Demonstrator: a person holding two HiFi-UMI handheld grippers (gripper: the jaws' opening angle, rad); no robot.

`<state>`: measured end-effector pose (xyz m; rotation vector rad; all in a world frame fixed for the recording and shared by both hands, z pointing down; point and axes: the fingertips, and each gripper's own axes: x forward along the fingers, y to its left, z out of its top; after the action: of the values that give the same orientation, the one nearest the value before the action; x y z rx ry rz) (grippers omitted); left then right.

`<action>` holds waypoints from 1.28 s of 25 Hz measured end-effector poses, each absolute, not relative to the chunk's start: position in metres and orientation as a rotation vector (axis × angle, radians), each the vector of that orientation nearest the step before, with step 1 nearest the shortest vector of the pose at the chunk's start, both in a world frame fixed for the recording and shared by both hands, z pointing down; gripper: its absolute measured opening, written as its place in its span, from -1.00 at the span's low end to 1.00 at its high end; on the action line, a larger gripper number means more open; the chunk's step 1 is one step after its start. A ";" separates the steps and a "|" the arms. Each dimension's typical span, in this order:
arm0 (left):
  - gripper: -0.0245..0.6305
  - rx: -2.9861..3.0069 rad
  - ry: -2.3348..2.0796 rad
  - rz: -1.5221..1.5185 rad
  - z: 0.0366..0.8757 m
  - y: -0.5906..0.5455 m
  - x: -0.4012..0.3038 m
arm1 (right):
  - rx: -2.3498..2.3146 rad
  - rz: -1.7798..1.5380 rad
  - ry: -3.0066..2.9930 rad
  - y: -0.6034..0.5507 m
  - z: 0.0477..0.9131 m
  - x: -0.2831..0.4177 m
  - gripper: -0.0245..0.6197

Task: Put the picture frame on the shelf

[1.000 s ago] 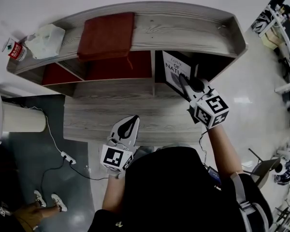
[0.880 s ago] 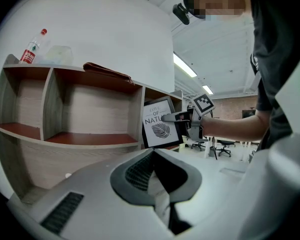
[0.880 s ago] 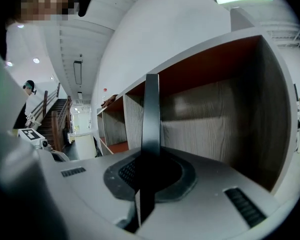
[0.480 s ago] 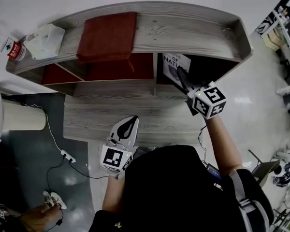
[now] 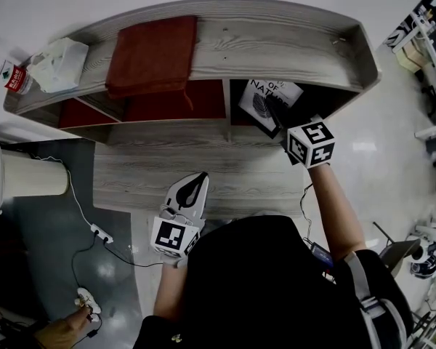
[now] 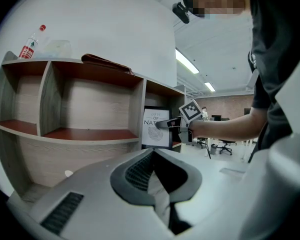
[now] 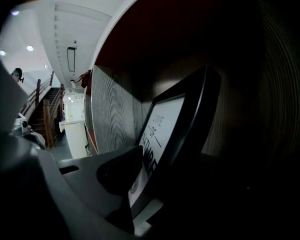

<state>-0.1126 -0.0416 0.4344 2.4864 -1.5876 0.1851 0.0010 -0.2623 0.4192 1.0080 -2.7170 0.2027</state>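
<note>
Standing in the right-hand compartment of the shelf (image 5: 276, 42), the picture frame (image 5: 270, 102) leans back, printed face toward the person; its bottom edge appears to rest on the compartment floor.

Right gripper (image 5: 276, 118) reaches in from the front. Its fingers (image 7: 115, 176) are opening, straddling the frame's lower edge: one just beside the glass, the other hidden behind the frame. Grip looks let go.

Frame's plane runs along the fingers' line, so the way out is probably straight back toward the person; any sideways drift could tip it.

Left gripper (image 5: 200, 180) hangs well apart, fingers closed on nothing.
</note>
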 end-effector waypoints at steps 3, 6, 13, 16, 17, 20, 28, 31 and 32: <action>-0.90 2.487 -1.577 0.185 0.436 -0.045 -0.109 | 1.003 0.139 -2.694 -0.265 0.419 0.001 -0.52; -0.90 2.492 -1.567 0.188 0.437 -0.047 -0.106 | 0.998 0.072 -2.661 -0.268 0.418 0.001 -0.44; -0.90 2.493 -1.552 0.203 0.439 -0.050 -0.101 | 1.024 -0.094 -2.557 -0.278 0.411 0.004 -0.13; -0.90 2.490 -1.550 0.204 0.441 -0.051 -0.101 | 1.066 -0.145 -2.513 -0.284 0.409 0.008 0.02; -0.90 2.490 -1.545 0.206 0.441 -0.051 -0.101 | 1.081 -0.153 -2.502 -0.286 0.408 0.009 0.04; -0.90 2.500 -1.467 0.234 0.452 -0.053 -0.089 | 1.111 -0.141 -2.493 -0.288 0.408 0.012 0.08; -0.90 2.707 -1.238 0.356 0.479 -0.123 0.011 | 1.122 0.012 -2.503 -0.294 0.415 0.022 0.08; -0.90 2.723 -1.172 0.332 0.484 -0.150 0.035 | 1.139 0.048 -2.517 -0.296 0.417 0.025 0.08; -0.90 2.713 -1.155 0.315 0.486 -0.157 0.040 | 1.141 0.055 -2.521 -0.296 0.417 0.025 0.08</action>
<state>0.0402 -0.1569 0.4857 2.7129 -1.1552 0.3146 0.0251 -0.2959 0.4170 1.1415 -2.5212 0.0550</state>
